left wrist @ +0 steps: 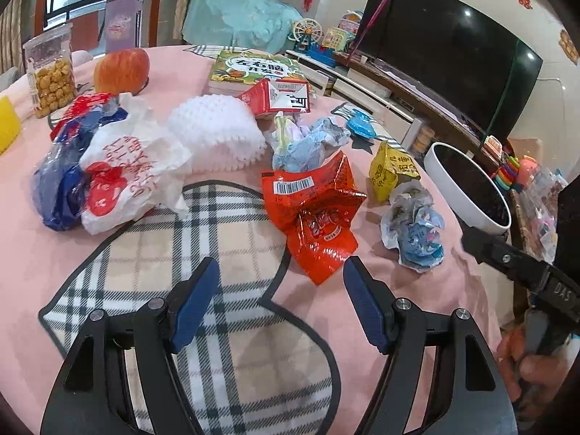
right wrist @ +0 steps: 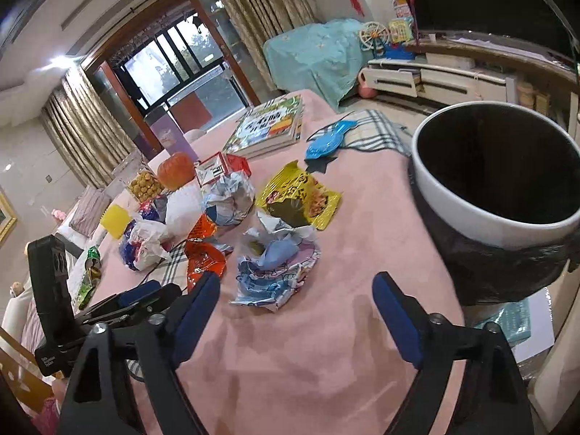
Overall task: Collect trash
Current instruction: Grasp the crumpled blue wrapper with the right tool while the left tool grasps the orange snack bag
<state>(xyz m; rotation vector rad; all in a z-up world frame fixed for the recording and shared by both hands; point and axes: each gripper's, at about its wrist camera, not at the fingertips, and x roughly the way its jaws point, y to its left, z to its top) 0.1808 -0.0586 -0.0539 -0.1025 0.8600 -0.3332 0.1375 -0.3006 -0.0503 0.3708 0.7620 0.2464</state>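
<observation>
Trash lies on a pink tablecloth (left wrist: 362, 326). My left gripper (left wrist: 281, 272) is open and empty, just short of a crumpled red snack wrapper (left wrist: 315, 210). Beyond it lie a blue-white crumpled wrapper (left wrist: 417, 232), a yellow packet (left wrist: 391, 170), a white foam net (left wrist: 217, 134) and a white-red plastic bag (left wrist: 123, 170). My right gripper (right wrist: 295, 282) is open and empty, just short of the blue-white crumpled wrapper (right wrist: 275, 272). The yellow packet (right wrist: 301, 195) lies behind it. A white bin with a black liner (right wrist: 496, 181) stands at the table's right edge; it also shows in the left wrist view (left wrist: 467, 188).
A book (left wrist: 253, 69), an orange pumpkin (left wrist: 121, 70), a jar of snacks (left wrist: 50, 72) and a red-white carton (left wrist: 282, 98) sit at the far side. A TV (left wrist: 446, 54) and cabinet stand beyond the table on the right. The left gripper's body (right wrist: 54, 290) is at the right view's left.
</observation>
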